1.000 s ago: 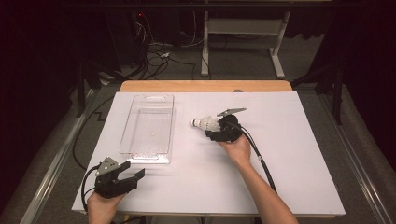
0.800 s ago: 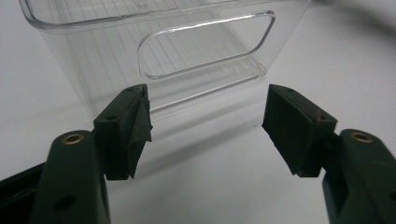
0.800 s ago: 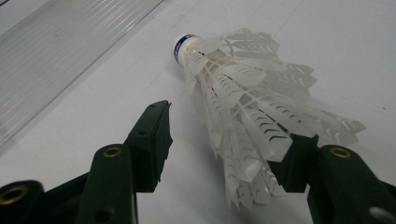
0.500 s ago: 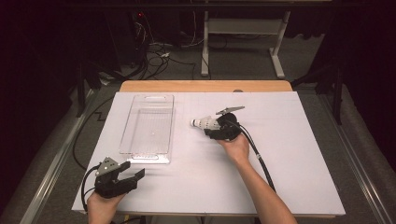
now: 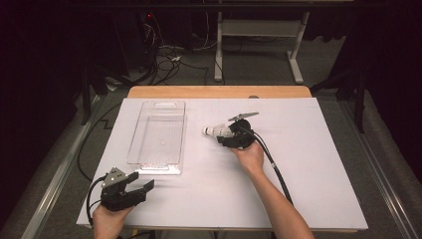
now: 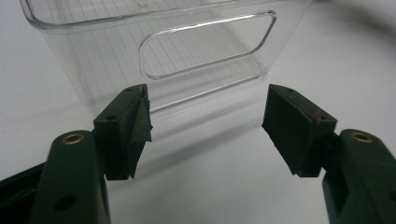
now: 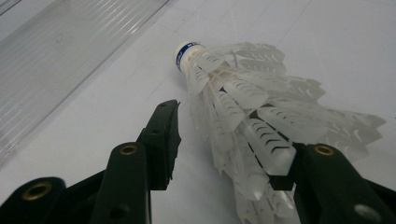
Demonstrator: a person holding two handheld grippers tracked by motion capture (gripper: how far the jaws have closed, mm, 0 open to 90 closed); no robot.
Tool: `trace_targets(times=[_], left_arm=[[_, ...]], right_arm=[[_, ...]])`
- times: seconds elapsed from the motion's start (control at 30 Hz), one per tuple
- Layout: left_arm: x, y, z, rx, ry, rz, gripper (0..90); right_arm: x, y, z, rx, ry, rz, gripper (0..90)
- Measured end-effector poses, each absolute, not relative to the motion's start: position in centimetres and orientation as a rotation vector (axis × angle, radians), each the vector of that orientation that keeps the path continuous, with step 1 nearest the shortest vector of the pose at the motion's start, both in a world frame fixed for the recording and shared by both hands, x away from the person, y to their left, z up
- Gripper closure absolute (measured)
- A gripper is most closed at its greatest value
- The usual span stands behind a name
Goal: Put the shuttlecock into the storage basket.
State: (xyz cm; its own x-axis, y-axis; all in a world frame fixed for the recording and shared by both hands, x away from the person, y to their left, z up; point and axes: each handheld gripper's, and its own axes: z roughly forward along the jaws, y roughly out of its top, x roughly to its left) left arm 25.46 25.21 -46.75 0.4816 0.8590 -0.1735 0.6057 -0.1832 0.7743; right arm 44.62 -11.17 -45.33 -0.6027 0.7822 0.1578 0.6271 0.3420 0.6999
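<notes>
High view: big white tabletop [image 5: 308, 189], wooden strip at the far edge. Clear plastic bin [image 5: 158, 137] lies lengthwise toward the far-left corner, looks empty, handle cut-out at each end.

Right gripper [image 5: 230, 137] sits mid-table, a bit toward the far edge, w/ the shuttlecock [image 5: 217, 131] at its jaws, cork nose pointing at the bin but well apart from it. In the right gripper view the shuttlecock [image 7: 243, 107] lies on the white surface w/ its feather skirt between the jaws: one jaw looks to be against the feathers, the other stands off w/ a gap, so jaws apart, nothing clamped yet.

Left gripper [image 5: 134, 190] is near the front-left corner, just short of the bin's near end. In the left gripper view its jaws are wide apart, empty, facing the bin [image 6: 159, 51] end wall.

Handling call: shuttlecock is v. light, will skid or roll at a nudge. Feathers thin & brittle, prob. crush or splay under a hard squeeze. Better hold would be low on the skirt near the cork, where it's stiffest, w/ a soft close. Cork is round & smooth, could slip
</notes>
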Motion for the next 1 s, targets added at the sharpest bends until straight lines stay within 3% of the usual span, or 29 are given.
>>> trace_targets(times=[1.0], left_arm=[[25.46,25.19,-46.77,1.889,1.225,0.384,33.1]], right_arm=[[45.05,-11.14,-45.6,1.312,2.43,1.106,74.8]])
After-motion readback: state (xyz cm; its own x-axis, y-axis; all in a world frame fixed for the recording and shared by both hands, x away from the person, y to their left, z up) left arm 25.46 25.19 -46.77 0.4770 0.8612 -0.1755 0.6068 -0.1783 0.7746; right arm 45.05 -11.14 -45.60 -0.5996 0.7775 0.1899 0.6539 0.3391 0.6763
